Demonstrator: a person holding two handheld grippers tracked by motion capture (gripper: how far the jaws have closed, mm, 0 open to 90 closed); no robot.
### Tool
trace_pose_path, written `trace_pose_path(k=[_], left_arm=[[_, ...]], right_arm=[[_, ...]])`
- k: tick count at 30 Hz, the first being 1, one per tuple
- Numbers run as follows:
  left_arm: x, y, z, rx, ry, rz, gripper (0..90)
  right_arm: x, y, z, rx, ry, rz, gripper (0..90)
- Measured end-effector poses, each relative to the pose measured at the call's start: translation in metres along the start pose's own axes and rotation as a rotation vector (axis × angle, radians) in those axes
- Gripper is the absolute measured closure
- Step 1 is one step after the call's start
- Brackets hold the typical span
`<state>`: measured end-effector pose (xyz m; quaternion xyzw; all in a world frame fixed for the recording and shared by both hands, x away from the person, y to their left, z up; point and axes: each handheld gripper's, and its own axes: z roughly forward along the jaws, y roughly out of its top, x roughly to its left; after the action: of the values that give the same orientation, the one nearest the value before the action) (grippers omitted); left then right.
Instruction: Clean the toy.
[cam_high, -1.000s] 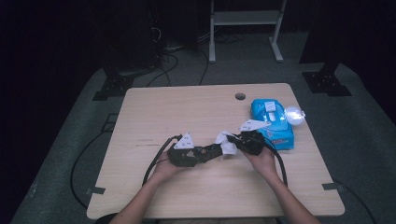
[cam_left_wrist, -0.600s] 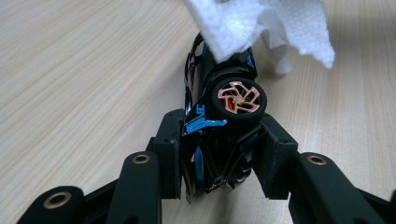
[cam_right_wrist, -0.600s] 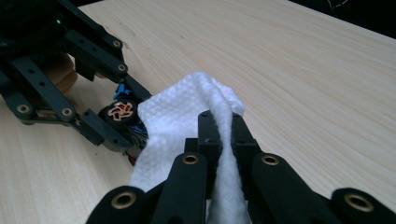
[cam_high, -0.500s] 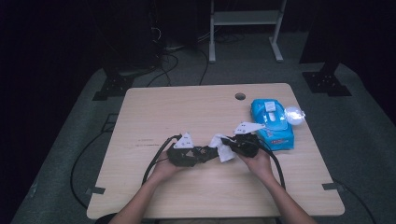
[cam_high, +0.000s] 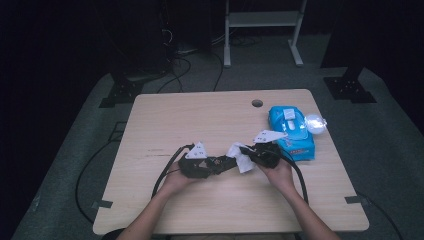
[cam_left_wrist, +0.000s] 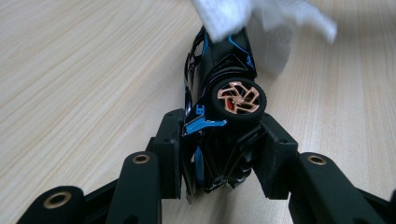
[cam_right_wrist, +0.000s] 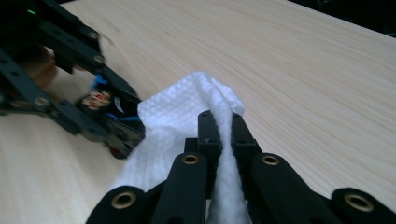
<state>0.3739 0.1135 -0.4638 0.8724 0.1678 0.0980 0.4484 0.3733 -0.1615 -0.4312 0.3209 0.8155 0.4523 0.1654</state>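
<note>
Near the front edge of the light wooden tabletop (cam_high: 210, 115), the two grippers meet over a small toy car. The left gripper (cam_left_wrist: 219, 140) has its jaws closed on the black toy car with blue trim (cam_left_wrist: 219, 93), clamping it by its rear end so that it lies on its side, one copper-spoked wheel (cam_left_wrist: 237, 97) facing up. In the high view the left gripper (cam_high: 210, 165) holds the car (cam_high: 225, 162) low over the wood, pointing toward the right gripper (cam_high: 250, 152).

The right gripper (cam_right_wrist: 223, 133) is pinched tight on a folded white wet wipe (cam_right_wrist: 187, 107), the cloth squeezed between its jaws and bulging out ahead of them. The wipe (cam_high: 240, 156) lies against the front end of the car.

Beyond the right hand (cam_high: 277, 172), a blue pack of wet wipes (cam_high: 292, 130) lies flat near the right edge of the tabletop, close to that gripper.
</note>
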Motion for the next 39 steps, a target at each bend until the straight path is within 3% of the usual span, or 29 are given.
trace_pose_path(k=[1, 2, 4, 6, 14, 19, 22, 27, 30, 32, 39], left_arm=[[0.0, 0.0, 0.0, 0.002, -0.002, 0.003, 58.3], [0.0, 0.001, 0.0, 0.007, -0.001, 0.012, 58.3], [0.0, 0.001, 0.0, 0.008, 0.001, 0.017, 58.3], [0.0, 0.0, -0.001, 0.007, -0.002, 0.012, 58.3], [0.001, 0.001, -0.001, 0.011, -0.002, 0.016, 58.3], [0.001, 0.001, -0.002, 0.015, -0.002, 0.02, 58.3], [0.001, 0.001, -0.002, 0.016, -0.004, 0.019, 58.3], [0.002, 0.0, -0.003, 0.022, -0.002, 0.023, 58.3], [0.002, 0.0, -0.004, 0.025, -0.001, 0.026, 58.3], [0.002, 0.0, -0.004, 0.023, -0.002, 0.022, 58.3], [0.003, 0.003, -0.004, 0.024, 0.003, 0.02, 56.8]], right_arm=[[-0.005, -0.002, -0.002, -0.013, 0.008, 0.028, 86.0], [-0.008, -0.003, -0.003, -0.019, 0.008, 0.034, 86.0], [-0.012, -0.003, -0.007, -0.01, -0.038, 0.028, 86.0], [-0.016, -0.006, -0.008, -0.011, -0.034, 0.05, 86.0], [-0.008, -0.004, -0.006, -0.02, -0.001, 0.03, 85.9], [-0.021, -0.011, -0.008, -0.007, -0.032, 0.069, 85.9], [-0.022, -0.013, -0.009, -0.013, -0.016, 0.095, 85.9], [-0.012, -0.006, -0.008, -0.044, 0.031, 0.073, 85.9], [-0.016, -0.011, -0.007, -0.051, 0.023, 0.094, 85.9], [-0.021, -0.013, -0.008, -0.018, 0.003, 0.1, 85.9], [-0.023, -0.016, -0.007, -0.03, 0.028, 0.13, 85.9]])
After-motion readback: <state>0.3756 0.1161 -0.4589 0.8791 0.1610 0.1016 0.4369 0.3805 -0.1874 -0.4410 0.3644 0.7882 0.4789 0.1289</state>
